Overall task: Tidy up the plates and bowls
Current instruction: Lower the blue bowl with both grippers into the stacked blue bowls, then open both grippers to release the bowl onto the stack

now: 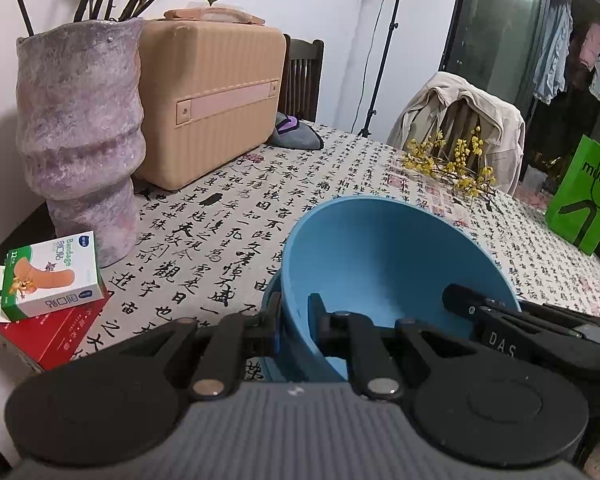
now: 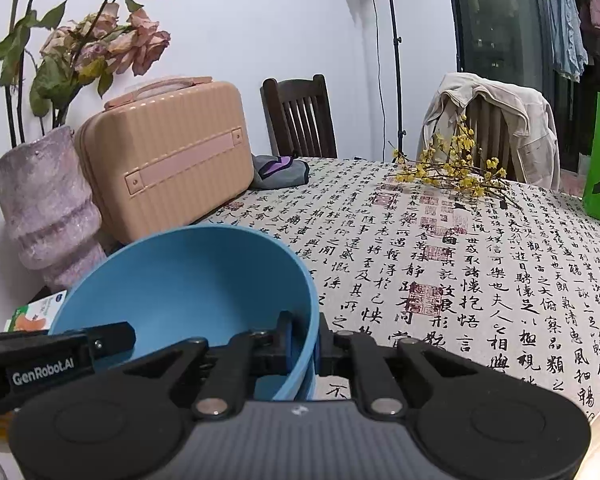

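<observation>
Blue bowl (image 1: 380, 264) tilted, mouth seemingly facing the cameras.

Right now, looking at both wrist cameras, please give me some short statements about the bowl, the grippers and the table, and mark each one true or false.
1. Both grippers pinch the wall of the blue bowl. True: the left gripper and the right gripper each clamp its rim.
2. The bowl is full of soup. False: its inside is empty.
3. A beige suitcase stands beside the purple vase. True.
4. The yellow flower branches stand in the vase. False: they lie on the tablecloth.
5. The chair by the window is bare. False: a beige jacket hangs over it.
</observation>
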`<state>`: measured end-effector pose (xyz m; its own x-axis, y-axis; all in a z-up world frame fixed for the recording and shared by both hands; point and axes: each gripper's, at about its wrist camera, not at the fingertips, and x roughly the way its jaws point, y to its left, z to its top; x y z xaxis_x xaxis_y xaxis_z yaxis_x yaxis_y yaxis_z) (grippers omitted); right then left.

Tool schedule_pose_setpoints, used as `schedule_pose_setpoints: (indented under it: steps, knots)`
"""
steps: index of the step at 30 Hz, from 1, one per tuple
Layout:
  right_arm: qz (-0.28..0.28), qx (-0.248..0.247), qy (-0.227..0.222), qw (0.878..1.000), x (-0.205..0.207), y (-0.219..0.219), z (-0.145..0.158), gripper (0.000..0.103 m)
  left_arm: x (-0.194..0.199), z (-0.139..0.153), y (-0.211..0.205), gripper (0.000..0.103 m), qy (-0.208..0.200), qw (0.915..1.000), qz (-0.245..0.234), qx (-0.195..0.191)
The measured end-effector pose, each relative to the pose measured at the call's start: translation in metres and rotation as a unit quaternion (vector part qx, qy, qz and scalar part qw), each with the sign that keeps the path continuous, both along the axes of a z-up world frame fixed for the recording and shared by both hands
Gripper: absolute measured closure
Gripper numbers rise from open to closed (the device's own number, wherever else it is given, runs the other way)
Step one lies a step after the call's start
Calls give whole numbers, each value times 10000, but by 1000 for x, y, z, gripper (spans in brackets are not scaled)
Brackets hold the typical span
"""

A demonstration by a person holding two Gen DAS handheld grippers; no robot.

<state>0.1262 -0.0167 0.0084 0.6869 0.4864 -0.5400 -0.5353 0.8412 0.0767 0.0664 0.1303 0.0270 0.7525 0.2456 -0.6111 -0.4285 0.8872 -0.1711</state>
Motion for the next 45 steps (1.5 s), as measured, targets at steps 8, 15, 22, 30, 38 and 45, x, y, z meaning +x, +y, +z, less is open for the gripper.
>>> schedule_pose_setpoints:
  steps: [8, 15, 22, 30, 38, 45]
  knots:
    - [7, -201, -295, 9994, -5, 6, -8, 91, 3, -6, -3, 90, 35, 9999, 12, 147]
    - [47, -323, -507, 9982, -8, 9, -14, 89, 4, -7, -5, 90, 7, 9998, 8, 214]
    - [83, -245, -447, 9987, -5, 7, -15, 89, 2, -7, -2, 86, -59, 9999, -31, 83]
    - [42, 182, -102, 9998, 5, -4, -14, 89, 0, -1, -1, 67, -198, 9996, -169, -49]
    - [63, 629, -115, 9979, 7, -25, -6, 70, -10, 16, 0, 39, -517, 9985, -55, 141]
    - [25, 858, -290, 9959, -1, -50, 0, 14, -27, 25, 7, 6, -827, 9962, 106, 265]
